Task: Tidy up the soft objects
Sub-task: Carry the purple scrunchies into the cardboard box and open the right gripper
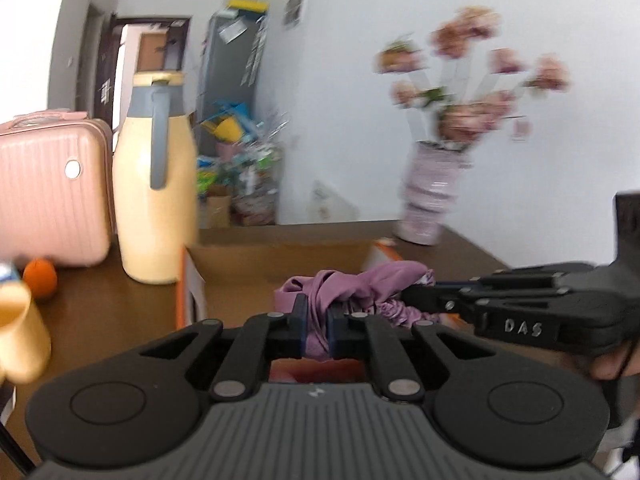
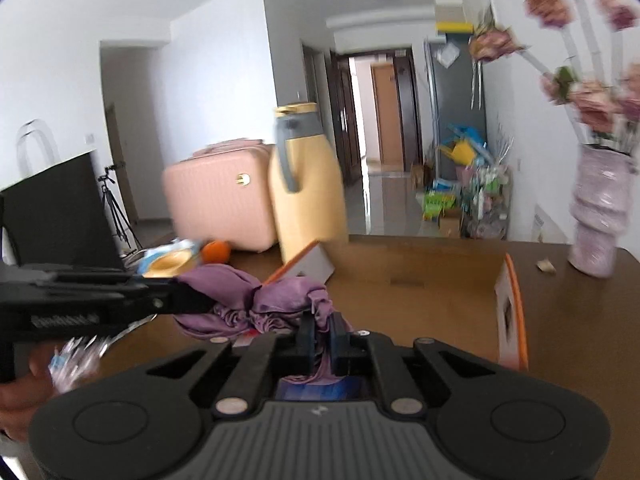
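**Purple cloth strung between both grippers, above the open box**

We start at our left gripper (image 1: 316, 322): its jaws are nearly closed, pinching a fold of the purple cloth (image 1: 360, 284), which rises out from between the pads and bunches just ahead of them. Our right gripper (image 2: 322, 334) is clamped the same way on another part of the same cloth (image 2: 256, 292); in the left wrist view it reaches in from the side (image 1: 416, 294) and meets the fabric at its far end. So neither hand is nearer than the other: both already have hold, and the cloth runs crumpled from one grip across to the other. That line between the two grips is its long axis as far as we can judge; most of the fabric is wadded, so its true shape is hidden.

Taking the cardboard box (image 1: 240, 264) as our landmark: the cloth hangs above the box's near side, clear of its floor as far as we can see, with the open cavity (image 2: 420, 292) lying beyond the grippers. The yellow jug (image 1: 154, 188) stands just beside the box's far corner, the pink case (image 1: 52, 188) beyond the jug, and the vase of flowers (image 1: 430, 196) past the box's opposite end.

We judge the coming move turns on this: the box interior lies ahead of and below both grips, so the cloth goes forward and down together.
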